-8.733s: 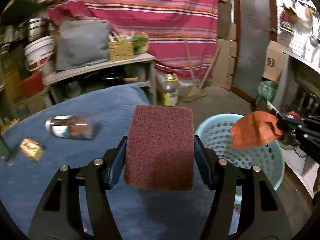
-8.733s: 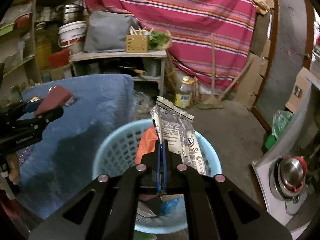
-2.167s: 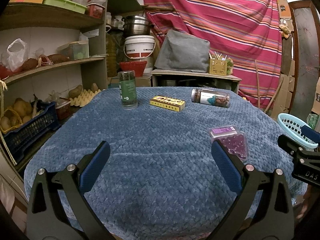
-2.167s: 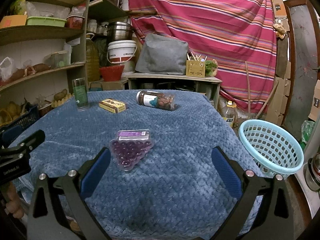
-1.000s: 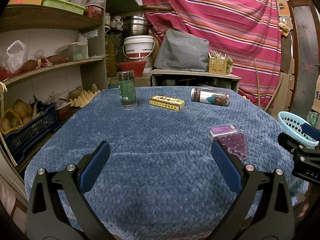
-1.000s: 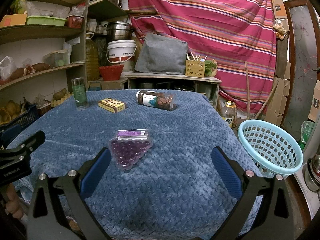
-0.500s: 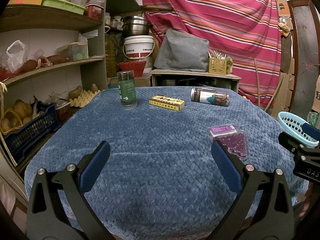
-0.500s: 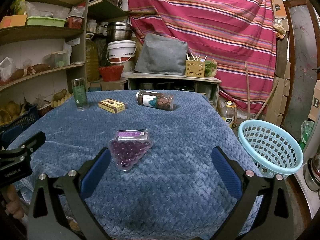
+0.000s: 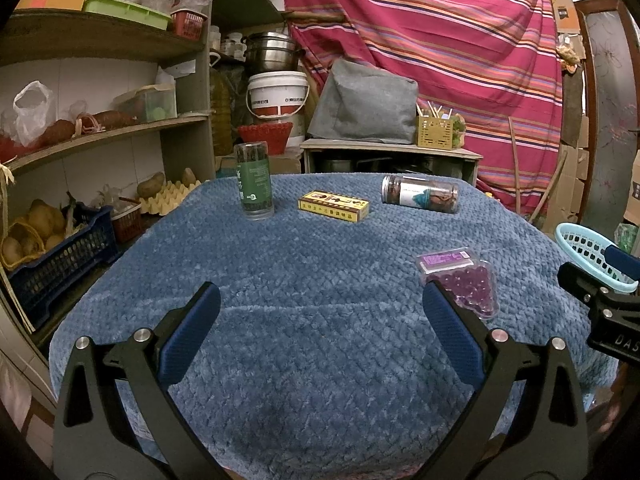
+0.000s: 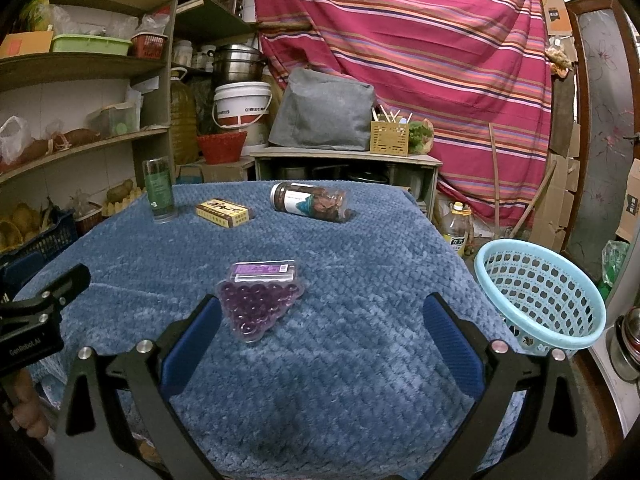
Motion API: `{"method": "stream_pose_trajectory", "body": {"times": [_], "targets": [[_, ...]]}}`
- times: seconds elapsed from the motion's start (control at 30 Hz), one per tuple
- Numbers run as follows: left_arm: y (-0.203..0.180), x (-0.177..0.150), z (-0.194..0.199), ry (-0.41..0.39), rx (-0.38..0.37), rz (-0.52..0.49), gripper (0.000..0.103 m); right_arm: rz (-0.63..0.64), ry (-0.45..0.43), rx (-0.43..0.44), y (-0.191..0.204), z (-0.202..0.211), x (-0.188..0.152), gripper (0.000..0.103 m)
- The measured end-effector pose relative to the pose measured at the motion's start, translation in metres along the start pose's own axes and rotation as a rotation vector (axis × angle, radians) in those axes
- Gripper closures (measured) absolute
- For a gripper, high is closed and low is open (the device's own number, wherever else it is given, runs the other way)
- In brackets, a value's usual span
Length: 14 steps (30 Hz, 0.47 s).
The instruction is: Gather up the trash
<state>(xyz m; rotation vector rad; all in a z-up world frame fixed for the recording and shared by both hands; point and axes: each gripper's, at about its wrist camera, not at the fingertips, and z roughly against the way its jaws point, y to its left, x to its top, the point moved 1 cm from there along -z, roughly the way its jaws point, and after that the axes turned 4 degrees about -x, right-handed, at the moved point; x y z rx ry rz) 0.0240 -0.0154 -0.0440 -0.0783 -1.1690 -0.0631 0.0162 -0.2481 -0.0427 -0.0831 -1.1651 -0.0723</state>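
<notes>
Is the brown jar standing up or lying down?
Lying down. The brown jar rests on its side on the blue tablecloth, lid pointing left.

Left gripper and right gripper: each has 2 black angular plastic arms with triangular cut-outs, 4 silver screw heads, and ribbed blue fingers; white lettering "GenRobot.AI" marks one body, and bare skin of a hand shows.

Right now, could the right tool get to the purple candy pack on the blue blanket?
Probably yes. The right tool is open and holds nothing, and the purple candy pack lies flat on the blanket just ahead of its left finger, with nothing between them. It would only need to shift a little left.
</notes>
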Motion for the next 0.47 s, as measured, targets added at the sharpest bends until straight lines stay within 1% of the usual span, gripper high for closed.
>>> {"method": "stream_pose_trajectory", "body": {"times": [0.47], "targets": [[-0.0003, -0.0002, 0.0001, -0.002, 0.001, -0.004, 0.005, -0.002, -0.002, 0.0, -0.0016, -0.0001, 0.0004, 0.005]]}}
